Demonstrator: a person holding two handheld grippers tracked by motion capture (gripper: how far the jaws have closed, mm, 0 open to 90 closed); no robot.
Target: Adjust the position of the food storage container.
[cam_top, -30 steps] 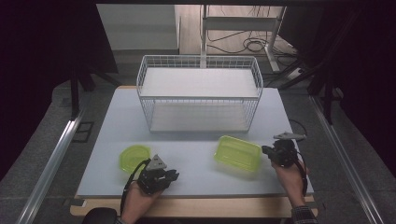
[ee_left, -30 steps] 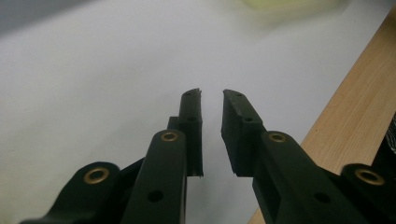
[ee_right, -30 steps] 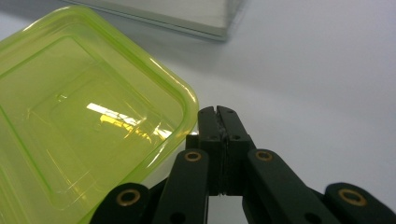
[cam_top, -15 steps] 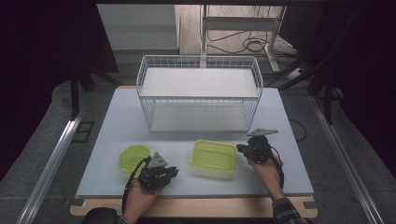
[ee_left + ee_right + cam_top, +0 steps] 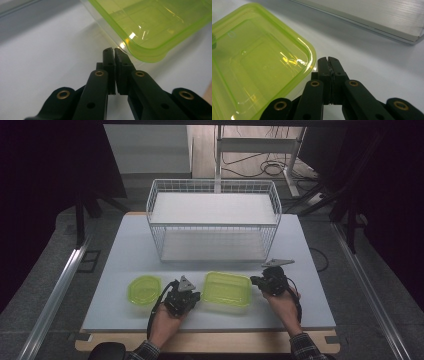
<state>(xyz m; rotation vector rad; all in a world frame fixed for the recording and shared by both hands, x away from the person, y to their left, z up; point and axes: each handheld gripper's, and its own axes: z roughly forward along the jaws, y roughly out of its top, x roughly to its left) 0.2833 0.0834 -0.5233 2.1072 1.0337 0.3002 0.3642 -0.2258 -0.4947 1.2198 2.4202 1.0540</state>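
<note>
Moved since earlier: the green rectangular container has slid leftward across the white table along with the right gripper, and now lies between the two grippers; the left gripper has edged toward it, and its jaws have just been closing with nothing between them.
High view, container: it sits on the table in front of the white wire basket, its left edge just beside the left gripper's tips, its right edge at the right gripper's tips.
High view, lid: a round green lid lies flat on the far side of the left gripper, away from the container.
High view, hands: each forearm comes in from the bottom edge, and each hand wraps its gripper's body.
Left gripper view, jaws: the left gripper has its two black jaws together, a thin slit between the pads, nothing in it.
Left gripper view, container: a rounded corner of the container lies just ahead and to the right of the tips; whether they touch it cannot be told.
Right gripper view, jaws: the right gripper has its jaws pressed together, holding nothing.
Right gripper view, container: the container's rim curves just left of the tips, close against the left jaw's outer side.
Right gripper view, basket: the basket's base runs across the far background beyond the tips.
</note>
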